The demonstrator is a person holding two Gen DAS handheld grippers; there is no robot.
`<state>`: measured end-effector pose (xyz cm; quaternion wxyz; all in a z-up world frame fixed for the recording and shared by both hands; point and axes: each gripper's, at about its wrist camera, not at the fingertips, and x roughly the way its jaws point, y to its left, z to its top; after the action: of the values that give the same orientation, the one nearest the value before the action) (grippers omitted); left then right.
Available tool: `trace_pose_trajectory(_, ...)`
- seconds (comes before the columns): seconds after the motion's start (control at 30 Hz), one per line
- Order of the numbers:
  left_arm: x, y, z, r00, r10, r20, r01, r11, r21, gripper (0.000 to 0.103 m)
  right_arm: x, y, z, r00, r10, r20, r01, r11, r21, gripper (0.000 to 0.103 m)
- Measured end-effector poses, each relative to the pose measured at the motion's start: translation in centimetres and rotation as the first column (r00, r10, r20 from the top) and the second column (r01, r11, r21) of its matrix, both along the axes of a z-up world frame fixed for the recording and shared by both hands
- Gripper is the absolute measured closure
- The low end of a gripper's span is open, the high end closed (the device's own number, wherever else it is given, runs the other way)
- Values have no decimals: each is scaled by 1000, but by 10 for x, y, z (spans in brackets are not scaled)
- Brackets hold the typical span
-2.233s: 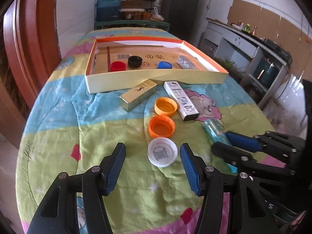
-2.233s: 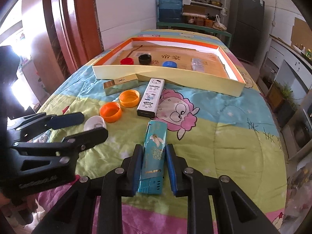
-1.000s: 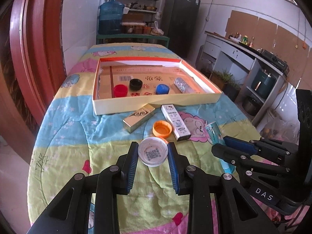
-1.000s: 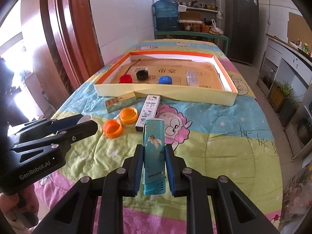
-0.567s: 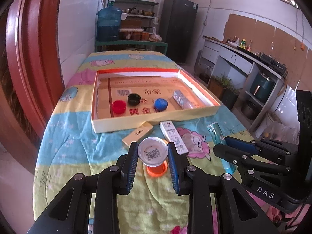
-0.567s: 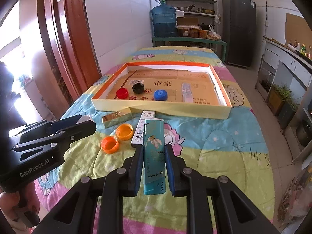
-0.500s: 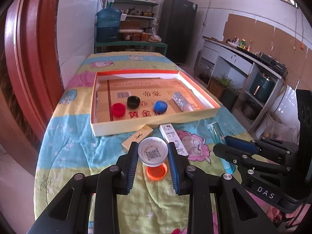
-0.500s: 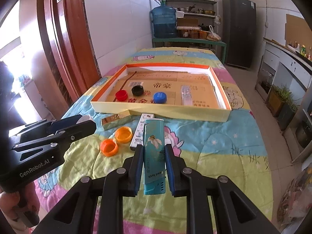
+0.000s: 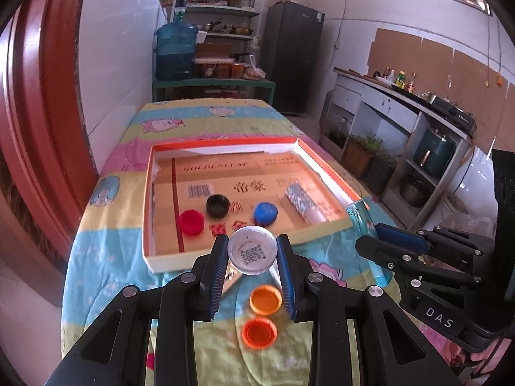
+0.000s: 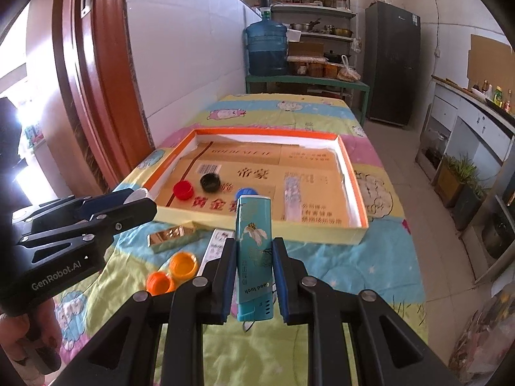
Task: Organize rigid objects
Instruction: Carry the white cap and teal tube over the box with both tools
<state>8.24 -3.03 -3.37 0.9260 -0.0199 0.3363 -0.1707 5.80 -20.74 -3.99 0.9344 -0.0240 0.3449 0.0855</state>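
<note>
Both grippers have come up from the counter and forward to the tray (image 9: pixel 244 259). The left gripper (image 9: pixel 252 255) has its jaws clamped on the white cap (image 9: pixel 252 254), which now hangs over the tray's near wall. The right gripper (image 10: pixel 253 259) has its jaws clamped on the teal box (image 10: pixel 254 251), held upright just before the same wall. Both things look light and stiff; the cap is smooth, so the grip across its rim seems good, and the box is best held on its flat sides. In the tray lie a red cap (image 9: pixel 191 222), a black cap (image 9: pixel 218 205), a blue cap (image 9: pixel 265 213) and a patterned box (image 9: pixel 305 204). Two orange caps (image 9: pixel 265 299) and a gold box (image 10: pixel 170 234) remain on the counter. The near wall and the three caps could stand in the way.
</note>
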Motion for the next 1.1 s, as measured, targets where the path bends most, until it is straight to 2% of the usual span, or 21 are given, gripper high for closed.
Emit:
trace_pose_trajectory(0.33, 35, -16, 7, 1000, -16, 16, 16, 1000, 17, 72, 26, -19, 9, 999, -42, 27, 42, 999, -4, 81)
trace_pose_trajectory(0.67, 82, -39, 4, 999, -37, -20, 38, 998, 48, 72, 60, -38, 7, 998, -65, 21, 65, 997, -30, 81)
trace_pose_trajectory(1.1, 133, -62, -3, 997, -35, -70, 37, 999, 31, 72, 98, -57, -2, 998, -60, -21, 59, 998, -27, 81)
